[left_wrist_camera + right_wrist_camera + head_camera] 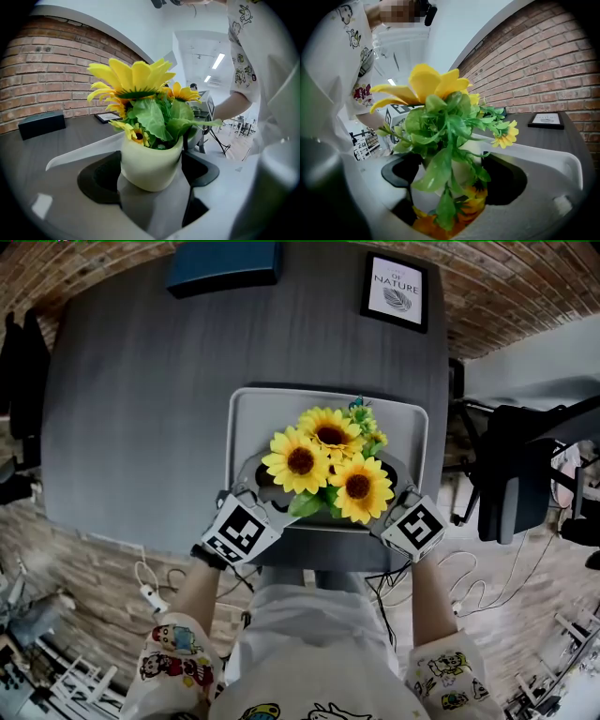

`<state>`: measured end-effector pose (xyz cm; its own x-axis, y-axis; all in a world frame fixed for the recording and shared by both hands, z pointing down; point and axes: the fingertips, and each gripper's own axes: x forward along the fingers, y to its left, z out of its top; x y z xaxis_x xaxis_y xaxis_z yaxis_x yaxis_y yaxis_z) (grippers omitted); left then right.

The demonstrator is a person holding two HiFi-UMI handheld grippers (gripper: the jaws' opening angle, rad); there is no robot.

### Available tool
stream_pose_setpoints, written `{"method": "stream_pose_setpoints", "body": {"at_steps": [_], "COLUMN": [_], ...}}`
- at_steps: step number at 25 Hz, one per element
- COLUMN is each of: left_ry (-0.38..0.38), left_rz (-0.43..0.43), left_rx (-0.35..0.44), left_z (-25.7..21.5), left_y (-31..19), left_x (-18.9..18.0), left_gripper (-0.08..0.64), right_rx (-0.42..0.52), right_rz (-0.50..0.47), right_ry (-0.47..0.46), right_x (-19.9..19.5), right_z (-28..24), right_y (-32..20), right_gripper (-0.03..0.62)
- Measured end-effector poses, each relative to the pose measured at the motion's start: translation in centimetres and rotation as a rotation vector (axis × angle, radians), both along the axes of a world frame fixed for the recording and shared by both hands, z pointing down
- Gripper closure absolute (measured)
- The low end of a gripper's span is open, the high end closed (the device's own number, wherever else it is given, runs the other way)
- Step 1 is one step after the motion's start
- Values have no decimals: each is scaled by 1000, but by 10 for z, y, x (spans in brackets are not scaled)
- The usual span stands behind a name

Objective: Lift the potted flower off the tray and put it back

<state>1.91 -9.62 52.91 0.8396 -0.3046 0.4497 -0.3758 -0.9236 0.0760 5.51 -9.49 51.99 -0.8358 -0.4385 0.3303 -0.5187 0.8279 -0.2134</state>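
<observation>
Potted flower [323, 460] sits between jaws, base on tray [246, 418]. Left gripper [151, 168] and right gripper [457, 177] each pinch pot wall. My plan: raise both level, in step, no tilt.

A framed print [395, 292] and a dark blue box [225, 266] lie well apart at the grey table's [141, 409] far edge.

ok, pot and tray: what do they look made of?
The pot: pale cream, smooth, soft sheen, rounded lip; looks like glazed ceramic, could be plastic. The tray: light grey, matte, rounded moulded rim and corners; probably plastic.
</observation>
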Motion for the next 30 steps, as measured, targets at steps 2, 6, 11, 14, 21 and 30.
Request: {"method": "stream_pose_setpoints", "body": {"at_steps": [2,6,11,14,21,30], "left_ry": [-2,-13,-27,-19,2,34], "left_rz": [-10,-18,-28,-37,-61,-114], "left_rx": [-8,-11,-6,0,17,44], "left_z": [1,4,4,1,-11,-33], "left_y": [1,4,7,8,13,14], "left_x": [-2,-4,-7,-7,-12,-23], "left_gripper": [140,159,158,158,156,156], "right_rx": [-7,-15,-17,-17,11,63], "right_rz": [8,25,38,53,70,98], "right_ry": [0,5,26,25,49,83], "right_x": [1,7,14,17,23,41], "right_z": [1,2,5,3,-9,-32], "right_y": [1,5,8,10,16,16], "right_gripper": [164,167,167,167,156,144]}}
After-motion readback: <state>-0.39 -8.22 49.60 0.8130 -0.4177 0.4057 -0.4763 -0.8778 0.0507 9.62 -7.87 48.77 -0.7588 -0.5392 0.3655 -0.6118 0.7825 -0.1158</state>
